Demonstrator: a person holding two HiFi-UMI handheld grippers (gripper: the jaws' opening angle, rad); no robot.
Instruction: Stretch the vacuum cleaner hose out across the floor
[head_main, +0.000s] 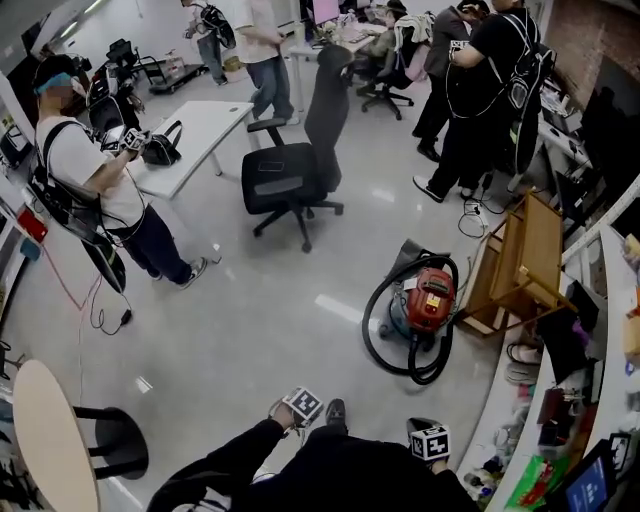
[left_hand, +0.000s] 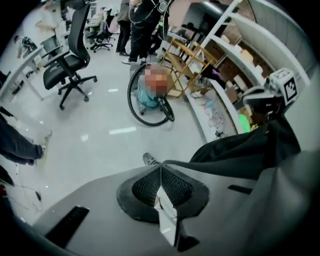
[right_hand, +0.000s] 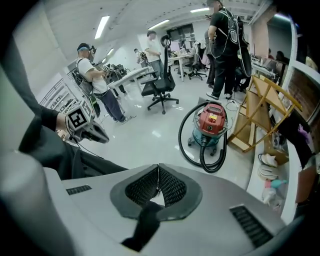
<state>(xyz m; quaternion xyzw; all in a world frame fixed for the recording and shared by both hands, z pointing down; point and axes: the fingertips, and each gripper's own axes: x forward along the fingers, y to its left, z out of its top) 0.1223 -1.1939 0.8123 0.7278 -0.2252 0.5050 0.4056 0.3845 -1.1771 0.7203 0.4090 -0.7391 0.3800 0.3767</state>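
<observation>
Head view looks steeply down on a pale, glossy floor (head_main: 250, 310) in a busy office. A red-topped vacuum cleaner (head_main: 428, 300) stands upright on it, just beside a tilted wooden rack (head_main: 525, 260) and near the curved counter (head_main: 600, 300) along the right side. Its black hose (right_hand: 203, 155) is coiled in a loop around the machine, with the lower turns lying on the floor in front of it.

The left tool (left_hand: 161, 172) and the right tool (right_hand: 158, 172) are held low at the bottom edge of that view by dark-sleeved arms. Both are well apart from the hose. In each gripper view the ribbed black pads are pressed together along a thin seam, and nothing is clamped between them. The right gripper view faces the vacuum cleaner almost straight on, while the left gripper view has it farther off, up and left of centre.

A black office chair (head_main: 295, 170) stands beyond the vacuum cleaner, next to a white tabletop (head_main: 200, 130). A person in a white shirt (head_main: 90, 170) stands by that tabletop, and several other people stand at the far end of the room.
</observation>
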